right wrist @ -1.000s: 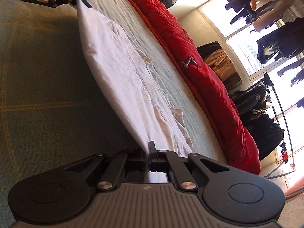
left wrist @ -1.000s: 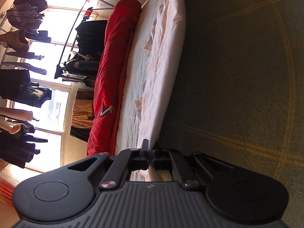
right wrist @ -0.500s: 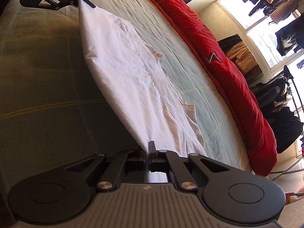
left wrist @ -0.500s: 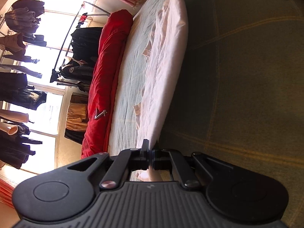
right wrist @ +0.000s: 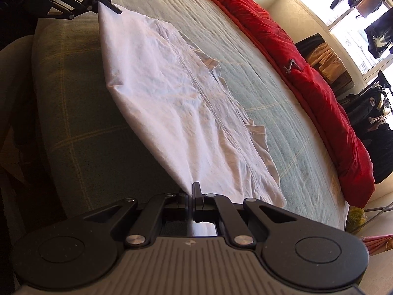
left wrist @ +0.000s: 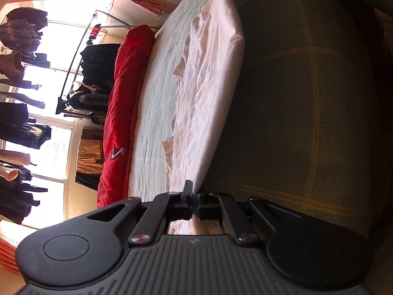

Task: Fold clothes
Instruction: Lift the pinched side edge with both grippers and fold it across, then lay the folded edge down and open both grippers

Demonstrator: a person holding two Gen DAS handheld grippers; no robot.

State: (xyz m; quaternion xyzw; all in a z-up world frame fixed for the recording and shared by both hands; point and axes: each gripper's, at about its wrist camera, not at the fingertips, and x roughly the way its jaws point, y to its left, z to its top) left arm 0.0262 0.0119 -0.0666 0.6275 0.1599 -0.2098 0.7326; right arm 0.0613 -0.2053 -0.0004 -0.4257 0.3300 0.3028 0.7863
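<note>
We are holding the wrinkled white cotton garment [right wrist: 176, 103] by two ends of one edge. Nearest in the right wrist view, the right gripper [right wrist: 191, 198] is pinching one corner of that cloth with its jaws closed on it. In its own view, the left gripper [left wrist: 192, 200] is clamping the other corner in the same way.

From each gripper the held edge is running straight away toward the other one, so the garment's long axis is lying along the line between our two hands. At the far end of that edge the left gripper is showing again, small and dark, in the right wrist view.

The held edge is hanging over the near side of the pale green checked bed [right wrist: 270, 98], while the rest of the garment is lying wrinkled on the bed top, stretching toward the long red quilted roll [right wrist: 319, 86] beyond it. We judge that any fold would carry this edge across the bed toward that roll, both hands travelling together.
</note>
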